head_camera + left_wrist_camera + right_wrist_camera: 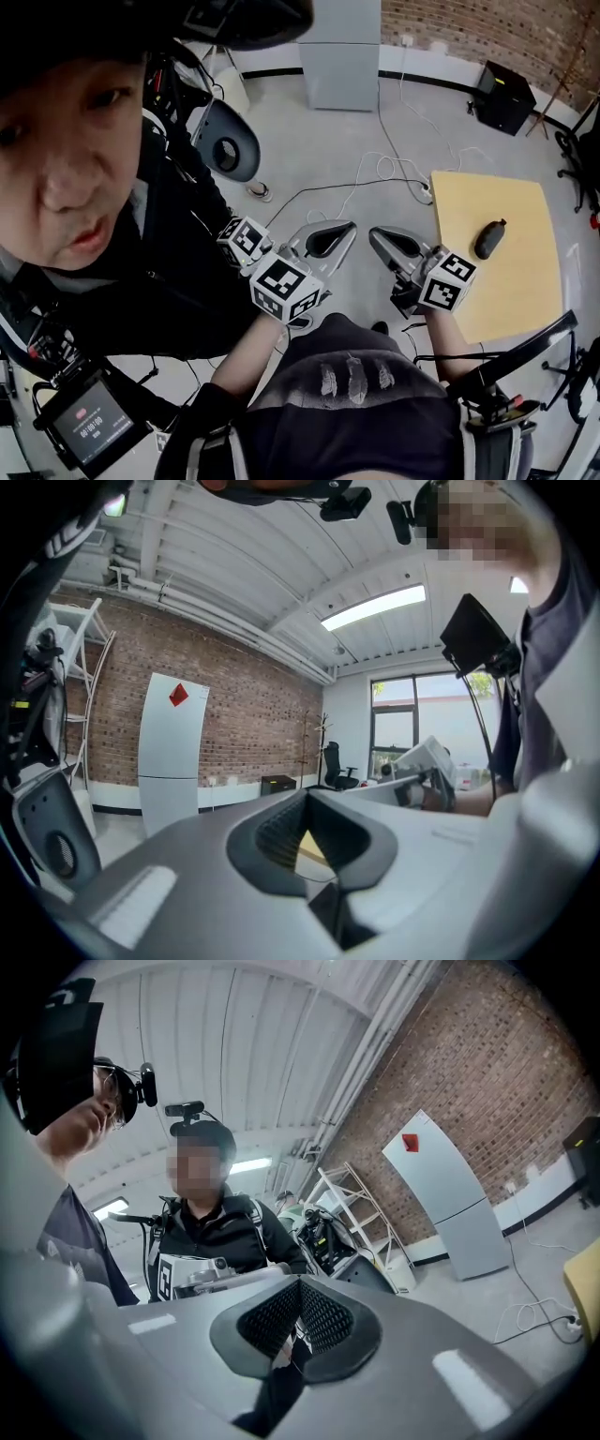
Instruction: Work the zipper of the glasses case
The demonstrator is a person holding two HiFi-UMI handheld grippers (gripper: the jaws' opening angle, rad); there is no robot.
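The dark glasses case (489,238) lies on a yellow table (511,291) at the right of the head view, out of reach of both grippers. I hold both grippers in front of my lap, left of the table and well off it. My left gripper (347,229) is shut with nothing between its jaws. My right gripper (379,236) is likewise shut and empty, a short gap from the left one. In the left gripper view the closed jaws (305,797) point across the room, with a sliver of yellow table (309,850) behind them. In the right gripper view the closed jaws (298,1284) face a person.
A second person (141,272) stands close at my left, a screen device (89,427) at their waist. On the floor beyond are cables (375,173), a white cabinet (342,52), a black box (504,97) and a grey shell-like object (228,139).
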